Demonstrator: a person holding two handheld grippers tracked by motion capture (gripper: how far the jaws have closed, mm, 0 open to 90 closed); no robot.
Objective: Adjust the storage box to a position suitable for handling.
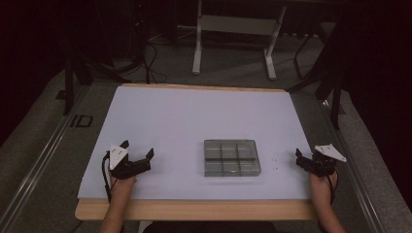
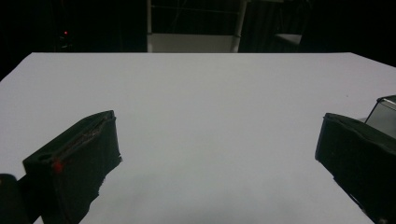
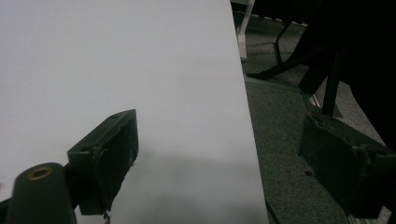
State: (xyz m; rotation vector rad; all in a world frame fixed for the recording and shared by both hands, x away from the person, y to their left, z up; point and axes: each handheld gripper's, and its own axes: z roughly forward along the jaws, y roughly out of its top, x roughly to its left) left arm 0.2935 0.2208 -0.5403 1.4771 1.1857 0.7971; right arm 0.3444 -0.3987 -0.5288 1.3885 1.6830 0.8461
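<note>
A clear plastic compartment box [image 1: 232, 158] lies on the white sheet [image 1: 194, 121], a little right of the middle and near the front. My left gripper [image 1: 138, 148] rests on the sheet to the left of the box, open, with nothing between its jaws. In the left gripper view the gripper [image 2: 219, 140] stands wide open over bare sheet, and a corner of the box [image 2: 385, 112] shows beyond the right jaw. My right gripper [image 1: 307, 154] sits at the sheet's right edge, apart from the box. In its own view the right gripper [image 3: 219, 135] is open and holds nothing, with one jaw over the floor.
A few tiny specks [image 1: 275, 165] lie on the sheet between the box and the right gripper. The wooden table edge [image 1: 194, 209] runs along the front. A white table frame [image 1: 233, 29] stands on the grey floor beyond, in a dark room.
</note>
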